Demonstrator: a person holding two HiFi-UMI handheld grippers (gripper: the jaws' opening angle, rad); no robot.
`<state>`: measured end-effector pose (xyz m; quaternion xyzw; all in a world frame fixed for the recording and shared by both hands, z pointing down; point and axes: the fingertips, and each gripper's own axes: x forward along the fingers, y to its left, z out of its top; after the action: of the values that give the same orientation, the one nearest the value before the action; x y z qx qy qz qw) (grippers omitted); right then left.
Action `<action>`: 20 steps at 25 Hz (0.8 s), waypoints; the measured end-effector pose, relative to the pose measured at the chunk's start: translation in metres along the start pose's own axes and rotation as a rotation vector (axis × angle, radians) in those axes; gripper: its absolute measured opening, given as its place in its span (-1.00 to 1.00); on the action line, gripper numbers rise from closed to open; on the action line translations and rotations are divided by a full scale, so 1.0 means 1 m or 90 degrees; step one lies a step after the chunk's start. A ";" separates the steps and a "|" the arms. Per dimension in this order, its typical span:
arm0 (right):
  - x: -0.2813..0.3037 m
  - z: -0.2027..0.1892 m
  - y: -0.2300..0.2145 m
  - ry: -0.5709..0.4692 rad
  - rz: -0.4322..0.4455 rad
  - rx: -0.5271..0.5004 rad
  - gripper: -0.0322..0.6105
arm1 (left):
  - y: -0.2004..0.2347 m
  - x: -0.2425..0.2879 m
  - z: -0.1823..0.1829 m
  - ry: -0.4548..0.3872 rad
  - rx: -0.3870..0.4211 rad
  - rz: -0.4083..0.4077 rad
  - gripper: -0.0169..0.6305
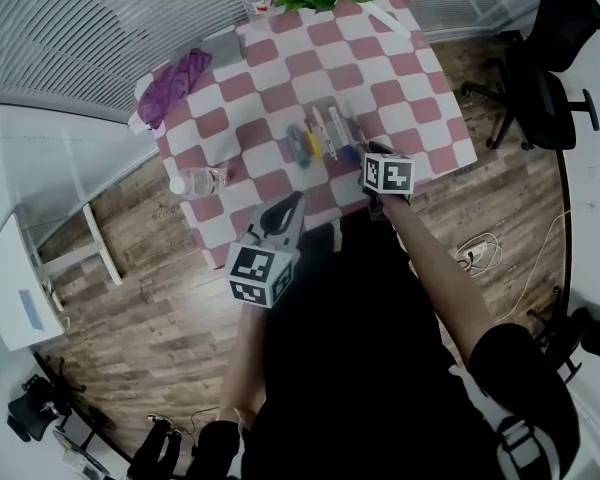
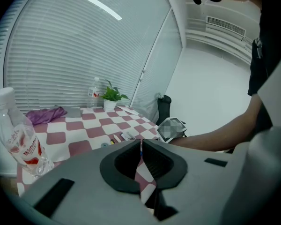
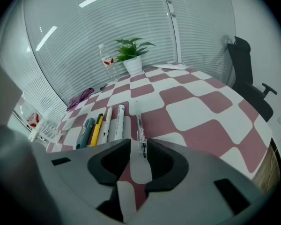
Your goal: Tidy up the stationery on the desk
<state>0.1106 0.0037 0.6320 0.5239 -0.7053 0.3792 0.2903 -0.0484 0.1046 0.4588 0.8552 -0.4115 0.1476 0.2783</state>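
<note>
The right gripper [image 3: 138, 145] is held with its jaws partly apart. A clear pen [image 3: 139, 123] is seen lying between them on the checkered tablecloth [image 3: 196, 107], not pinched. Just left of the jaws, a row of pens and markers [image 3: 105, 125] is laid side by side. The left gripper [image 2: 141, 143] is kept closed and empty, a water bottle [image 2: 18, 139] standing to its left.

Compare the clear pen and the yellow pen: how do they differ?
The clear pen is see-through; the yellow pen is opaque. The clear pen ends the row, its end between the right tool's parted jaws; the yellow pen lies further left, untouched. Both lie flat, roughly parallel.
</note>
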 end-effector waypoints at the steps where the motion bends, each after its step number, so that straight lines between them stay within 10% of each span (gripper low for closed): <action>1: -0.004 0.002 0.001 -0.006 0.001 0.000 -0.51 | -0.001 -0.001 -0.001 -0.001 0.000 0.003 -0.84; 20: -0.141 0.034 0.001 -0.137 0.186 -0.141 -0.83 | -0.080 -0.005 0.026 -0.097 -0.013 0.078 -0.84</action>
<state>0.1487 0.0487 0.4994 0.4186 -0.8379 0.2795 0.2110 0.0118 0.1330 0.4073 0.8345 -0.4842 0.0948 0.2453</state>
